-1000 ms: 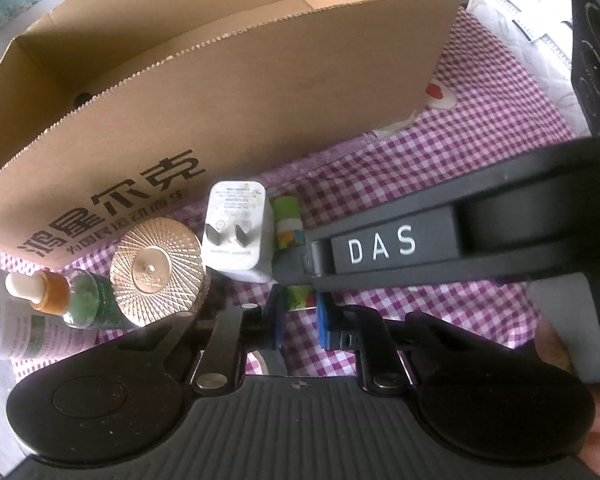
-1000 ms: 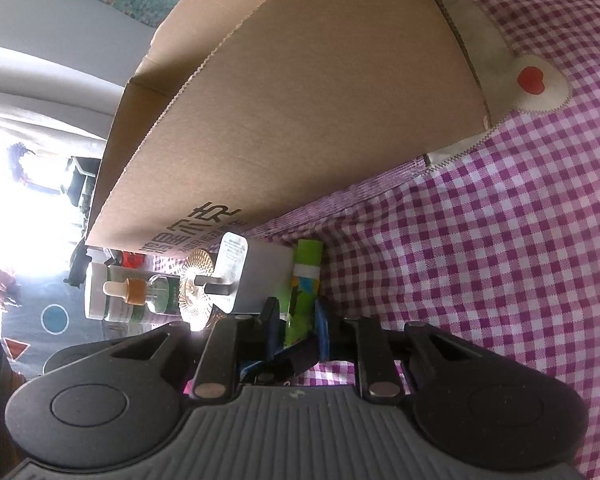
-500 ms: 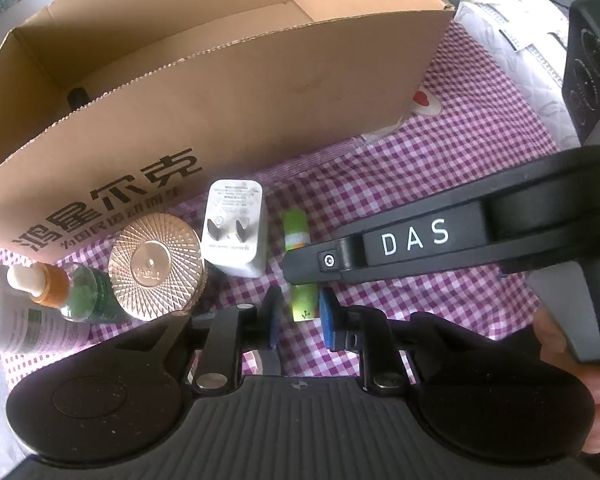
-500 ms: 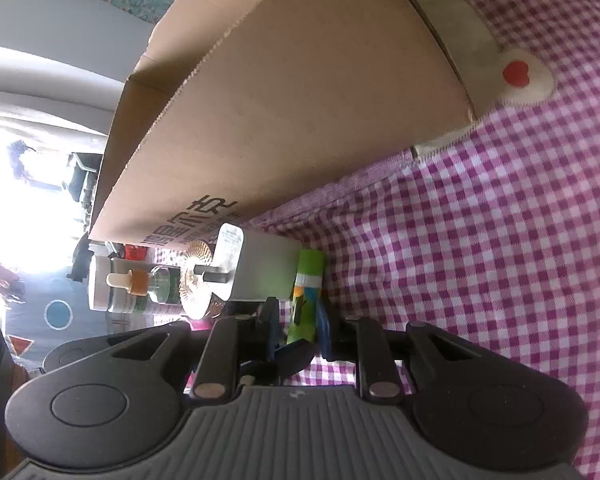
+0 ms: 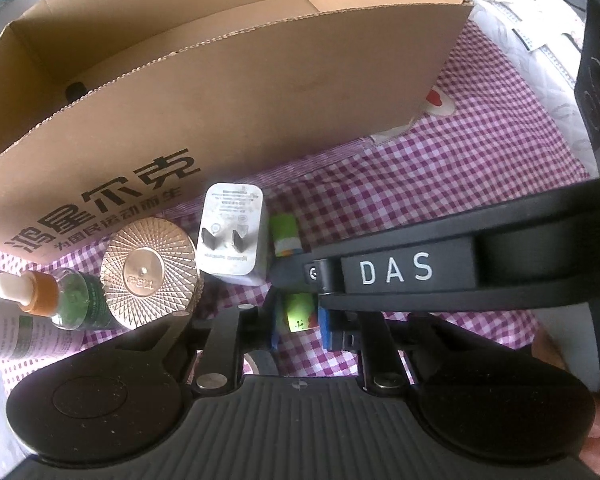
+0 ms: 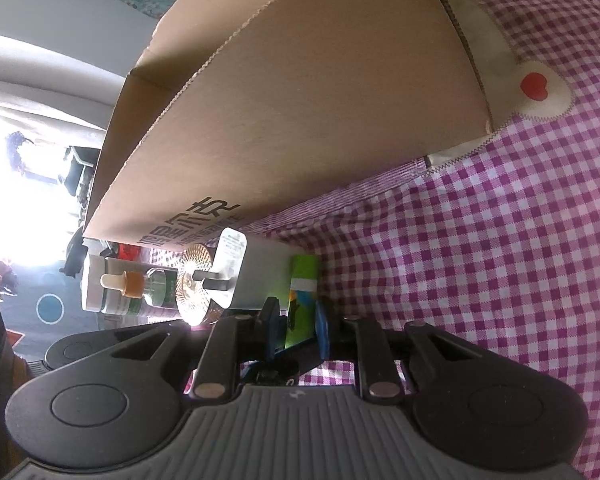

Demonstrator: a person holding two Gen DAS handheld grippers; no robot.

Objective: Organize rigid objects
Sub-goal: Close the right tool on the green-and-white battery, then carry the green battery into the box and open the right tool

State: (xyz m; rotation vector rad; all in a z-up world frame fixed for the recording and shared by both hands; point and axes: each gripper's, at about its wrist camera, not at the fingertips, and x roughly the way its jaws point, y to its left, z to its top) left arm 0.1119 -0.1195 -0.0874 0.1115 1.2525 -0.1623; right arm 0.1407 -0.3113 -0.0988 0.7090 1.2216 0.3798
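Cardboard box [image 5: 220, 92] stands on checked cloth [image 5: 440, 184]; along its near wall lie gold-lidded jar [image 5: 150, 270], white charger [image 5: 232, 236], green tube [image 6: 302, 296]. Right gripper [image 6: 298, 332] clamped on tube's near end, left gripper [image 5: 298, 320] closing with tube between its pads, contact unclear. Dropper bottle [image 5: 44, 300] at cloth's left edge

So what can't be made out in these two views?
- Left view: middle of the green tube, behind the right gripper.
- Both views: most of the box floor, behind its front wall.
- Right view: room at left, washed out by glare.
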